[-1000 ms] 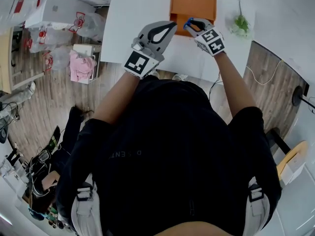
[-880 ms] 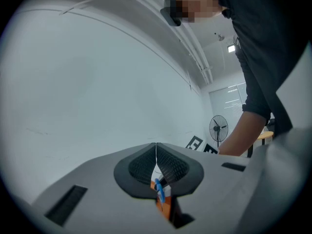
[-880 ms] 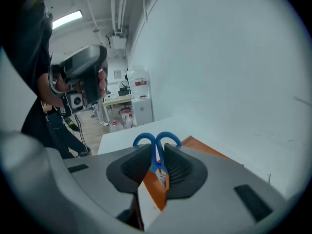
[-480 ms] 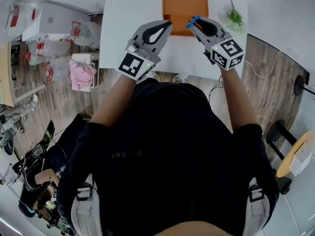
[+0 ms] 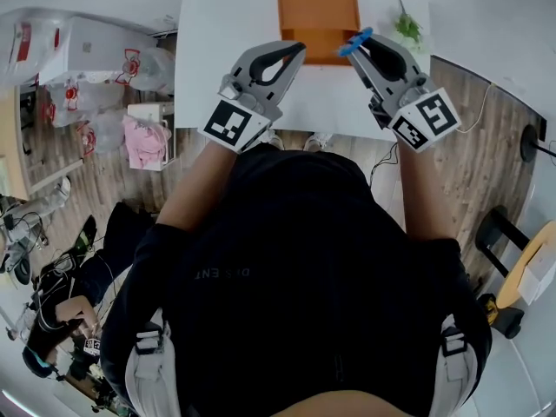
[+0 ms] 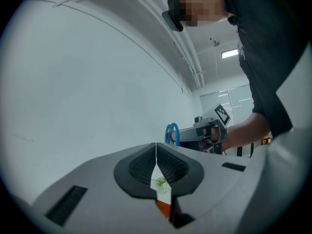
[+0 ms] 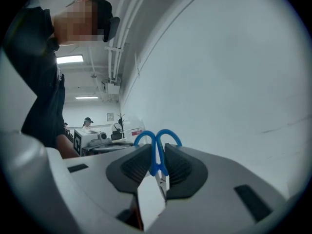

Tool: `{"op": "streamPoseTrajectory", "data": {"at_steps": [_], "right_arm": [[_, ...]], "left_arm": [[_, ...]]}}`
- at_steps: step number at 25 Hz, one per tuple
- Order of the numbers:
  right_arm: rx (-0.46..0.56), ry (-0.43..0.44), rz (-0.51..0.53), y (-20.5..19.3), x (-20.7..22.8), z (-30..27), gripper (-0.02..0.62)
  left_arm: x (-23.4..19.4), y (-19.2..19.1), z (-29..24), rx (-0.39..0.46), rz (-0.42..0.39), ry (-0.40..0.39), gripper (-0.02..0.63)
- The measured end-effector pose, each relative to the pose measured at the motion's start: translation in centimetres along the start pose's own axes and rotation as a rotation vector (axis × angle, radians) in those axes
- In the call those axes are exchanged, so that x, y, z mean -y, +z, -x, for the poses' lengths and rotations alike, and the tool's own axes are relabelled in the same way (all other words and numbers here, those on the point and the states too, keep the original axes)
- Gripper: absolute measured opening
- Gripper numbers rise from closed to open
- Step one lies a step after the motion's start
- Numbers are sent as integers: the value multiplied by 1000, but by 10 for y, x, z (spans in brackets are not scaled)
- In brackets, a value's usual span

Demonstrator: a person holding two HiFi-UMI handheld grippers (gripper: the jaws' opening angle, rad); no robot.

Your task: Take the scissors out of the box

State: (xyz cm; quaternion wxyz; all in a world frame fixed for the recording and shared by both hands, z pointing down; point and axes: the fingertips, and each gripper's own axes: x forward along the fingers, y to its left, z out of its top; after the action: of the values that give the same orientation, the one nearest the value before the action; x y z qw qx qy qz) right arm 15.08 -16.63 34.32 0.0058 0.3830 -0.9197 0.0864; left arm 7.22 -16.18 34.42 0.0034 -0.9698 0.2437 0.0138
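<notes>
Grips the blue-handled scissors (image 5: pixel 354 42) in the right gripper (image 5: pixel 361 45), jaws clamped just under the finger loops, blades running back between the pads. Holds them raised at the right front corner of the orange box (image 5: pixel 317 11) on the white table (image 5: pixel 226 24). A second ago had them low at the box's front edge; half a second ago, just starting to rise. Has since swung the right gripper out to the right and up, marker cube tipped further toward the head camera. Keeps the left gripper (image 5: pixel 299 50) almost where it was, near the box's front left corner, jaws closed tip to tip on nothing. Leaves only a narrow slit below those tips, with a green sprig (image 5: pixel 406 26) and a sliver of orange showing through. Catches, in the left gripper view, the blue loops standing up beyond the right gripper against the pale wall. Shows, in the right gripper view, the same loops side by side above the dark pads, with the metal shank pinched between them
</notes>
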Motion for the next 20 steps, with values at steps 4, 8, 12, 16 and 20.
{"op": "streamPoseTrajectory", "data": {"at_steps": [4,8,12,16,20], "right_arm": [[33,-2,14,11,-6,5,95],[50,-10,28,12,-8,6,92],[59,-9,30,15,-10,4,92],[61,-6,33,16,-10,4,92],[61,-8,42,17,-10,3,92]], "left_arm": [[3,10,-1,13,-2,-14,20],[4,16,-3,14,-8,-24,21],[4,20,-5,12,-18,-32,20],[5,19,-7,8,-19,-34,20],[3,20,-6,8,-26,-23,20]]}}
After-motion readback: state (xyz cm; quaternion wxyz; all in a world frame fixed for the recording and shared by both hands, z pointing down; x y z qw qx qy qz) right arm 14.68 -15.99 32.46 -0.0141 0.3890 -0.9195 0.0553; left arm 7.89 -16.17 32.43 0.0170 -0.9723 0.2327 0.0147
